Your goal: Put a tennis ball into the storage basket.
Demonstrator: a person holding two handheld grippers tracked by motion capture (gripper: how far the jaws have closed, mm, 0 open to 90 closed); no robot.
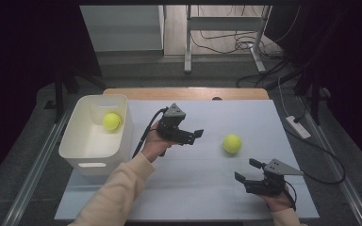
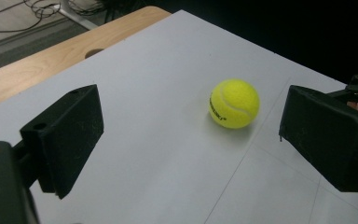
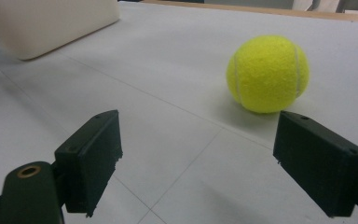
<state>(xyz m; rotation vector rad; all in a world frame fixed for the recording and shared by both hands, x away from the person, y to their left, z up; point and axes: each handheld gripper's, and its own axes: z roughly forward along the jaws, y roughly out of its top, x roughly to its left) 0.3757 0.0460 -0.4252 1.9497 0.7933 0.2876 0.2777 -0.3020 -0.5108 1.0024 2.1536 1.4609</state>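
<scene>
With 1 tennis ball (image 1: pixel 111 121) already lying in the white bin (image 1: pixel 78 141) at the left, roughly halfway through by the look of it. Second ball (image 1: pixel 232 143) resting on the tabletop (image 1: pixel 193 188), right of centre, untouched. Left gripper (image 1: pixel 199 133) aimed at it from the left, jaws apart and empty. Right gripper (image 1: pixel 246 170) low at the near right, jaws apart, nothing between them. Left to do: closing on that ball and carrying it over to the bin. Pale sheet over a wooden top; dark room, grey floor, loose cables beyond.
</scene>
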